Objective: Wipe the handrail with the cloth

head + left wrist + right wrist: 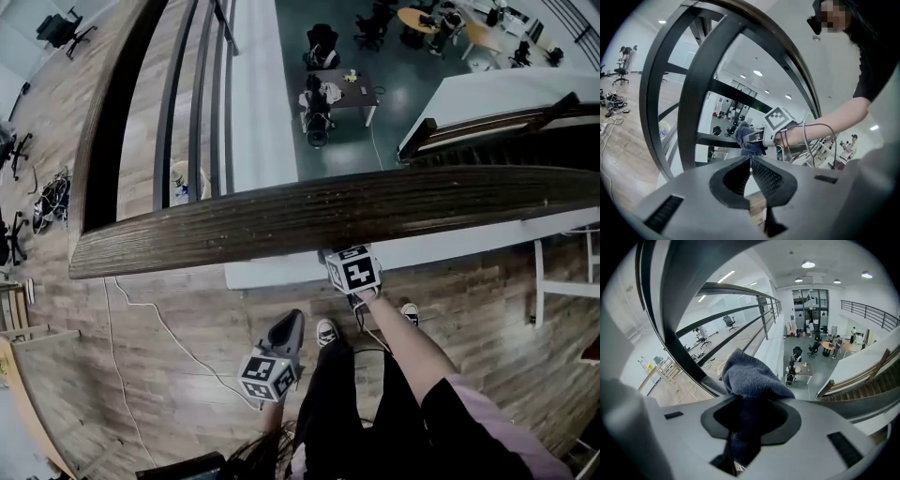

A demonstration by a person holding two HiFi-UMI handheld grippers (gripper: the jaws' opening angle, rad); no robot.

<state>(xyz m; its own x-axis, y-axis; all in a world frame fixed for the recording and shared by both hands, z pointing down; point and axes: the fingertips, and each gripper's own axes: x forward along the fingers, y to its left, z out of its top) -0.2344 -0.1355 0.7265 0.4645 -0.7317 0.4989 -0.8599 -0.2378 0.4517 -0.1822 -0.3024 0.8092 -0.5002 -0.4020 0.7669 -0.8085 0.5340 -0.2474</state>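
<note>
In the head view the dark wooden handrail [309, 211] runs across the middle of the frame. The right gripper [354, 270] sits just under its near edge at centre, and the left gripper [284, 333] hangs lower, well apart from the rail. Beyond the rail the floor drops away to a lower level with desks. The only container is a pale round bin [187, 180] behind the bars at left, and its contents are too small to tell.

In the left gripper view the jaws meet at the tips with nothing between them. The blue-grey cloth [744, 139] shows at centre, bunched at the front of the right gripper.

In the right gripper view the jaws are clamped on the cloth, which bulges above them over the open drop. If that grip slackens, the cloth probably falls to the lower level. The cloth is not clearly touching the rail, so a stroke from here may miss the wood.
</note>
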